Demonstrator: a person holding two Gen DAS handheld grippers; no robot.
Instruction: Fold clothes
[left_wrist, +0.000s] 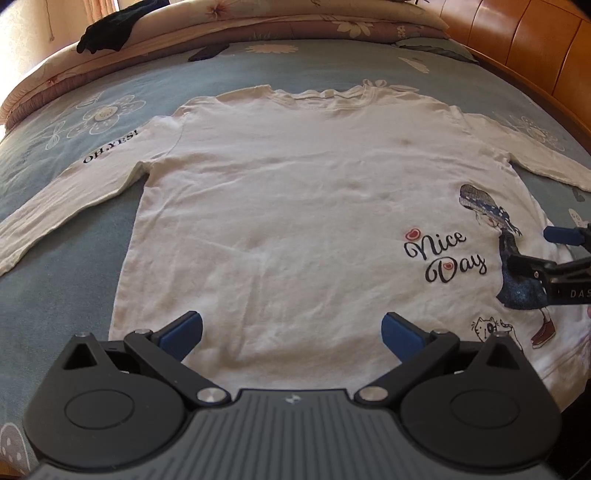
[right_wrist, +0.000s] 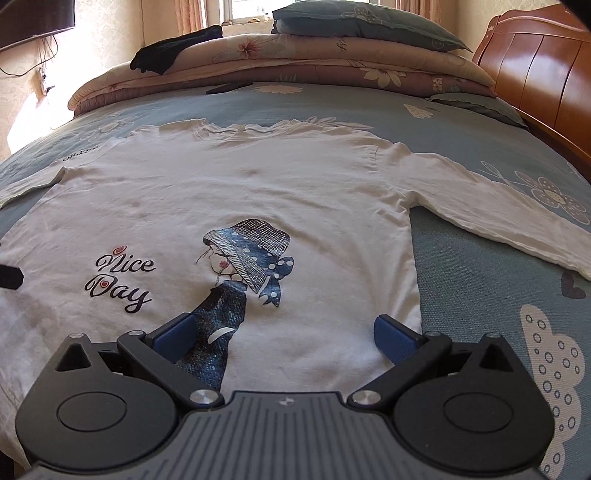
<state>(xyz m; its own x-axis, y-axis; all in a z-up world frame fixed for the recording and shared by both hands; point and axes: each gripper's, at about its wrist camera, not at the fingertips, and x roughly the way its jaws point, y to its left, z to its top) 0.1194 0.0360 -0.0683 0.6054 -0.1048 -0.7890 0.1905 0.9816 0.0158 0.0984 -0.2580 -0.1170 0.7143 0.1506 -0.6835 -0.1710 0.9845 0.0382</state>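
A white long-sleeved shirt (left_wrist: 288, 206) lies spread flat, front up, on the bed, with both sleeves stretched sideways. It carries a "Nice Day" print and a picture of a girl in a blue hat (right_wrist: 255, 254). My left gripper (left_wrist: 291, 332) hovers open over the lower left part of the shirt's body, nothing between its blue pads. My right gripper (right_wrist: 284, 334) stands open over the lower right part, just above the girl print, near the shirt's right side seam. The right gripper (left_wrist: 535, 254) also shows at the right edge of the left wrist view.
The shirt (right_wrist: 258, 184) rests on a blue-grey flowered bedspread (right_wrist: 480, 280). Folded quilts (right_wrist: 295, 62) and pillows (right_wrist: 362, 22) are stacked at the far side, with a dark garment (right_wrist: 173, 50) on them. A wooden headboard (right_wrist: 539, 62) runs along the right.
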